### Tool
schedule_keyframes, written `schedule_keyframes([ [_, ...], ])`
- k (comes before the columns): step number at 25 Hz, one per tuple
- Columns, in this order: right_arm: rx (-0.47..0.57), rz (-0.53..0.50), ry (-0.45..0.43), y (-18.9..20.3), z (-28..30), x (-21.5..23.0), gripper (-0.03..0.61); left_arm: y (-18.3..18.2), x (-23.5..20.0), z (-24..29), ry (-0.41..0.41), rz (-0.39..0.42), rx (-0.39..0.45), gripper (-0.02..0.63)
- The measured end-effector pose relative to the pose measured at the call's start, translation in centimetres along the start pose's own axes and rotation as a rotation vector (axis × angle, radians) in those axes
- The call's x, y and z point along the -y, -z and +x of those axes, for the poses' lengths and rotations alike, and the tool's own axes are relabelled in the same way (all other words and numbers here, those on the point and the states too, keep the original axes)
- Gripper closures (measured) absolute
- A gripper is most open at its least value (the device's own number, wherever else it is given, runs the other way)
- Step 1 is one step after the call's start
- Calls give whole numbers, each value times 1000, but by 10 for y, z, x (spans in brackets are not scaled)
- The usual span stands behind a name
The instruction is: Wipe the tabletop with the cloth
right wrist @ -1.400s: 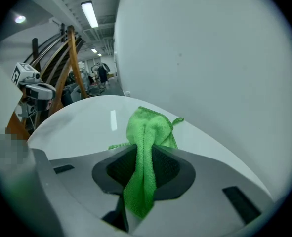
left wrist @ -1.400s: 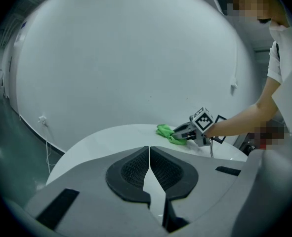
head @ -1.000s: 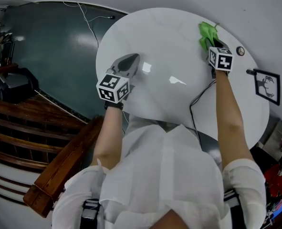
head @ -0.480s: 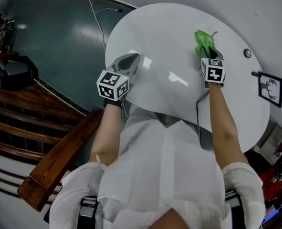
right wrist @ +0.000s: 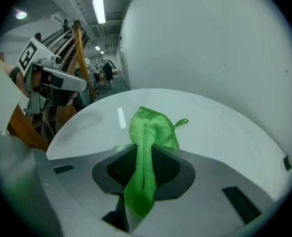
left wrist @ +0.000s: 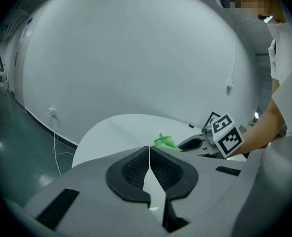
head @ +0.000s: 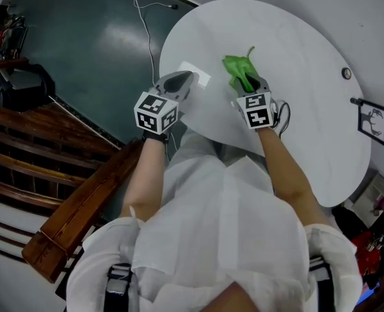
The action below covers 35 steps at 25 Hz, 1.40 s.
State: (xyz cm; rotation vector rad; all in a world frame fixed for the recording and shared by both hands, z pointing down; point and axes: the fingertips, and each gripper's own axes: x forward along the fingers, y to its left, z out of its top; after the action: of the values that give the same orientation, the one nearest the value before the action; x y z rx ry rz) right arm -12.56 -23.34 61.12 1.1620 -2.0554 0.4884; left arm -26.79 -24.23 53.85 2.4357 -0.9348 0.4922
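white round tabletop (head: 302,57), right gripper (head: 247,83) clamped on green cloth (head: 236,65), left gripper (head: 180,81) closed on nothing nearby

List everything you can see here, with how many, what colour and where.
table: one, white, round, in front of the person
cloth: one, green, on the table's near part
floor: dark green, left of the table
cable: one, white, running over the floor from the wall
wooden steps: several, brown, at left
picture: one, black frame, on the wall at right
left gripper: one, grey, jaws together and empty, at the table's left edge
right gripper: one, grey, jaws closed on the cloth
arms: two, bare below white sleeves, one behind each gripper
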Motion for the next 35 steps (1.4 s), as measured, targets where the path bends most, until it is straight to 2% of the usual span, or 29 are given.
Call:
schedule_keyframes([
  [5, -3, -94, -127, -1, 0, -76, 495, 3, -5, -11, 16, 11, -8, 594],
  [9, 4, -180, -229, 3, -4, -120, 495, 7, -7, -14, 34, 29, -27, 594],
  [13, 10, -258, -326, 10, -12, -139, 495, 9, -3, -10, 53, 45, -51, 594],
  [19, -2, -408, -485, 32, -29, -138, 495, 3, 17, 11, 87, 77, -78, 594],
  [22, -6, -468, -512, 48, -40, -114, 495, -1, 32, 28, 105, 89, -87, 594],
  [25, -2, -438, -475, 63, -48, -64, 495, -2, 52, 53, 124, 98, -102, 594],
  [29, 5, -280, -366, 72, -55, 17, 495, -5, 83, 85, 156, 110, -115, 594],
  [35, -11, -54, -138, 86, -65, 147, 495, -16, 117, 122, 169, 121, -113, 594],
])
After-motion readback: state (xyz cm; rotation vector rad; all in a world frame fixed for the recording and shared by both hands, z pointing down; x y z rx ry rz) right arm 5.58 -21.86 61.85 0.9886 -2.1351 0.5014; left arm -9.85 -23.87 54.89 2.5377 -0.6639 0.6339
